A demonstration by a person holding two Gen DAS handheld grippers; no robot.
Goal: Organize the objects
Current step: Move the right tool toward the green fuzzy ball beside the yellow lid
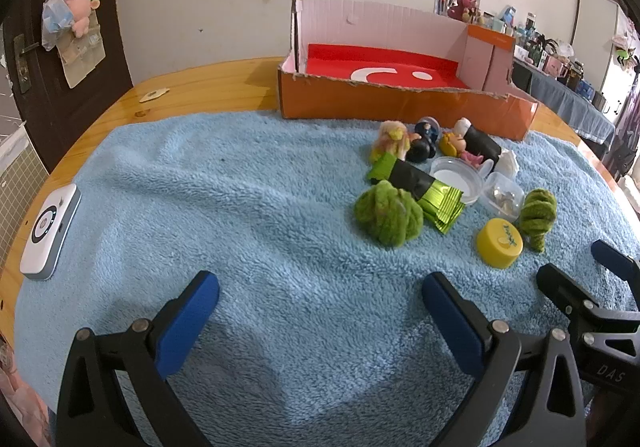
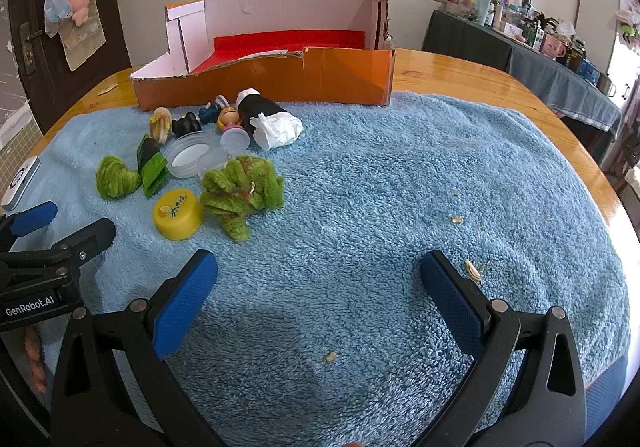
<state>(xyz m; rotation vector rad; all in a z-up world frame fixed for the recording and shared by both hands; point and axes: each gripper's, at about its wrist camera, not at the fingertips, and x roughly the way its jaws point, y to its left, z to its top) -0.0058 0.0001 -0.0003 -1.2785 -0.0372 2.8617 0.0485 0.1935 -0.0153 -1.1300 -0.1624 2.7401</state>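
An orange cardboard box [image 1: 400,103] [image 2: 280,79] with a red floor stands at the far edge of the blue towel. In front of it lie small things: two green fuzzy balls [image 1: 388,213] [image 2: 240,195], a yellow cap [image 1: 499,243] [image 2: 177,213], banded green packets [image 1: 416,183], a clear lid [image 1: 456,177], a black roll [image 2: 260,107], a white tissue [image 2: 276,131] and little figurines [image 1: 424,139]. My left gripper [image 1: 320,311] hovers open over bare towel, left of the pile. My right gripper [image 2: 316,295] is open too, right of the pile, and holds nothing.
The blue towel [image 2: 400,187] covers a round wooden table [image 1: 192,87]. A white device [image 1: 50,231] lies at the towel's left edge. Seed shells [image 2: 472,269] dot the towel near my right finger. A cluttered side table [image 2: 540,43] stands at the back right.
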